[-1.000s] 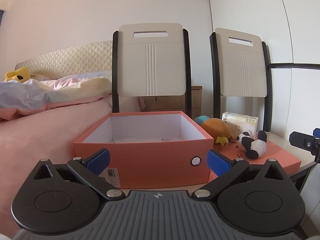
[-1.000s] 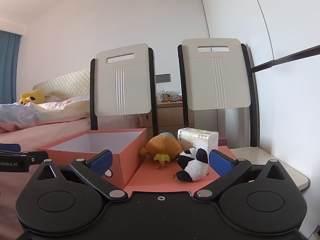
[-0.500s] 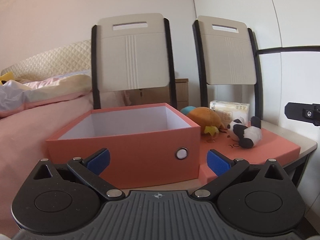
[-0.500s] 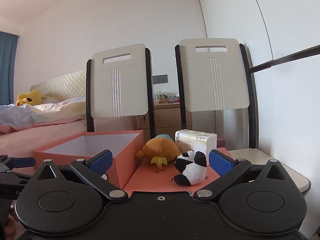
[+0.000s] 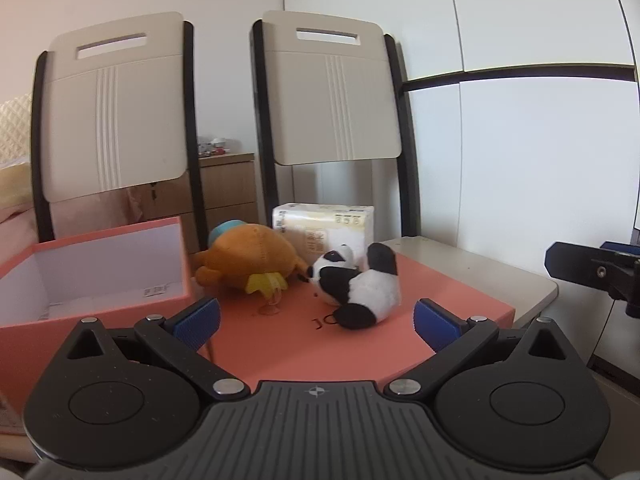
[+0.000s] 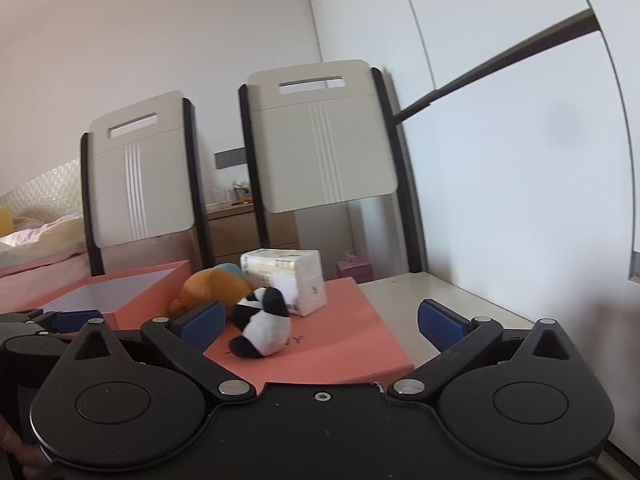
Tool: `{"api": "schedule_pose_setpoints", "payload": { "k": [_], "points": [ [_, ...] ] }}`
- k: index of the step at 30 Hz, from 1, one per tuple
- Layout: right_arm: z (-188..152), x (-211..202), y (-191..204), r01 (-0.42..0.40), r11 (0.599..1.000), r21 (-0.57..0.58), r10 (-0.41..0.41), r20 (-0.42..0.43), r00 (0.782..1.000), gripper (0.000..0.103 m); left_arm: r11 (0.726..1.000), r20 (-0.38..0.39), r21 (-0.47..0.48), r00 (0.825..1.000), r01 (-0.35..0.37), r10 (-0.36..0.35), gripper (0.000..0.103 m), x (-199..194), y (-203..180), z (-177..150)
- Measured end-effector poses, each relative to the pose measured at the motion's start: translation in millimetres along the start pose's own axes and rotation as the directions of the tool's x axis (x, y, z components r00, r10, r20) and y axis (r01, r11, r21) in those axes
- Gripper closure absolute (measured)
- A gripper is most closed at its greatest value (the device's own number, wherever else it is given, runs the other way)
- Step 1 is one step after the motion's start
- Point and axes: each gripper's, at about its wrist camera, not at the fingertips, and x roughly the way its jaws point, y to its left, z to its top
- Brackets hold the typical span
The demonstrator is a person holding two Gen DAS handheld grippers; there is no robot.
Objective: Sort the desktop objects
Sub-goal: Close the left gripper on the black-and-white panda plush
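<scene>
In a bedroom with two chairs behind the bench [image 5: 472, 264], the open box [image 5: 92, 276] looked empty, while beside it the panda [image 5: 360, 284], orange plush [image 5: 248, 256] and tissue pack [image 5: 324, 224] lay on the lid [image 5: 360, 344], both the left hand-held gripper [image 5: 316, 320] and the right hand-held gripper [image 6: 320, 322] spread wide, holding nothing.

Soft daylight, even; white panelled wall [image 6: 500, 168] bright; right view slightly blurred; fisheye bending near wall edges.

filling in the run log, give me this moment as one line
left gripper: open, empty | right gripper: open, empty | panda plush, orange plush, tissue pack: on lid | box: empty
</scene>
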Motion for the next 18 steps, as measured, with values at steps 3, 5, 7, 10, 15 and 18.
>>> {"api": "schedule_pose_setpoints", "payload": {
  "k": [3, 5, 7, 10, 15, 18],
  "points": [
    [-3, -1, -11, 0.027, 1.000, 0.007, -0.027, -0.008, 1.000, 0.001, 0.999, -0.027, -0.014, 0.999, 0.042, -0.043, 0.000, 31, -13, 5],
    [-4, -2, -14, 0.037, 0.999, 0.003, -0.037, -0.016, 0.999, 0.001, 0.998, -0.061, -0.037, 0.997, 0.054, -0.056, 0.000, 53, -20, 8],
    [-5, -2, -17, 0.047, 0.999, 0.008, -0.047, -0.017, 0.999, 0.001, 0.997, -0.101, -0.052, 0.993, 0.057, -0.062, 0.000, 74, -26, 10],
    [-5, -3, -22, 0.058, 0.998, 0.015, -0.057, -0.012, 0.998, 0.001, 0.996, -0.142, -0.077, 0.989, 0.037, -0.047, 0.000, 98, -32, 14],
    [-5, -6, -29, 0.069, 0.997, 0.018, -0.069, -0.010, 0.998, 0.001, 0.995, -0.229, -0.096, 0.973, -0.007, -0.016, 0.000, 128, -36, 16],
    [-5, -5, -30, 0.069, 0.998, 0.016, -0.068, -0.013, 0.998, 0.001, 0.985, -0.268, -0.168, 0.963, -0.033, -0.013, 0.000, 139, -28, 16]
  ]
}}
